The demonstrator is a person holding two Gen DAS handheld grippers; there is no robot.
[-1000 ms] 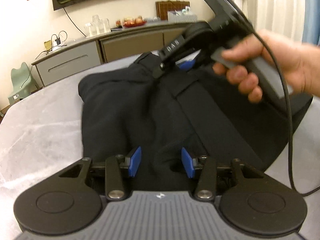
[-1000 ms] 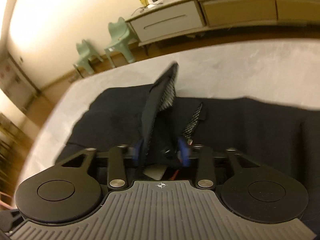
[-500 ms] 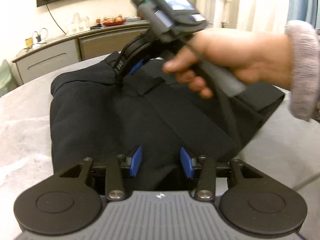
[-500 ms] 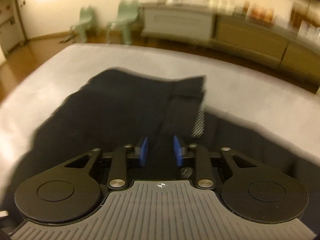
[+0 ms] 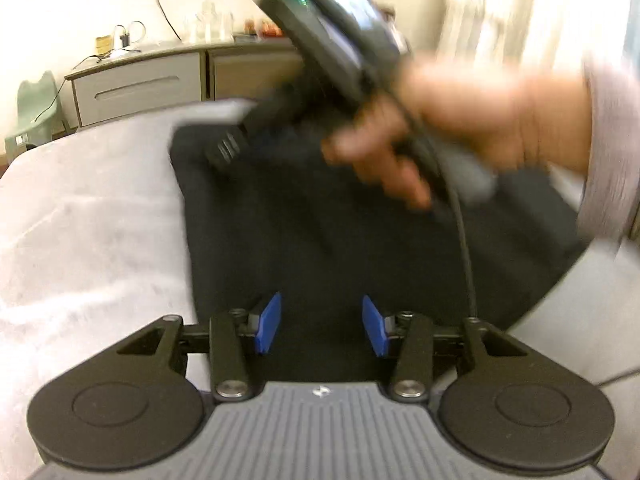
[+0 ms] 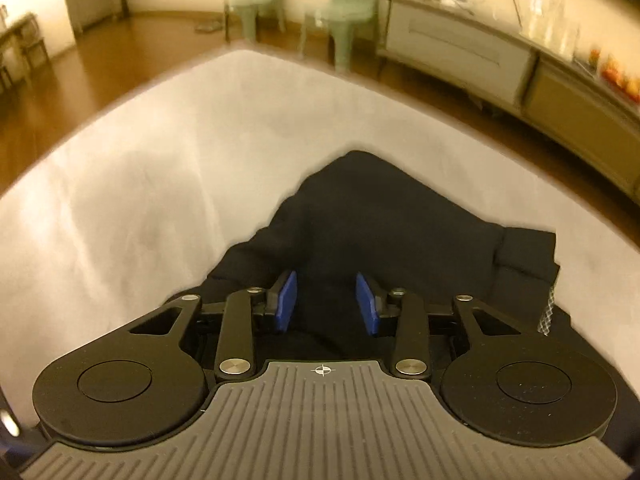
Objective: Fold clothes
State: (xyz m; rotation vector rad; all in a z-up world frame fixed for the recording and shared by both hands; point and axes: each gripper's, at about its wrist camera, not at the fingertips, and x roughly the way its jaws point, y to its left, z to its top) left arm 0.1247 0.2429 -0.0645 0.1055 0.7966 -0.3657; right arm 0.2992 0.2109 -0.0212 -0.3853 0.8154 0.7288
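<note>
A black garment lies folded flat on the white-covered table. My left gripper hangs open just above the garment's near edge, nothing between its blue pads. In the left wrist view the right gripper's body, held by a hand, is blurred above the garment's far part; its fingertips are hidden. In the right wrist view my right gripper is open and empty over the garment, whose corner points away.
A grey sideboard with glasses and fruit stands beyond the table. Pale green chairs stand on the wooden floor. A cable hangs from the right gripper across the garment. Bare white cloth lies left of the garment.
My right gripper has let go of the fabric flap, opened and lifted away leftward. The garment now lies flat. My left gripper has stayed open and moved slightly nearer.
</note>
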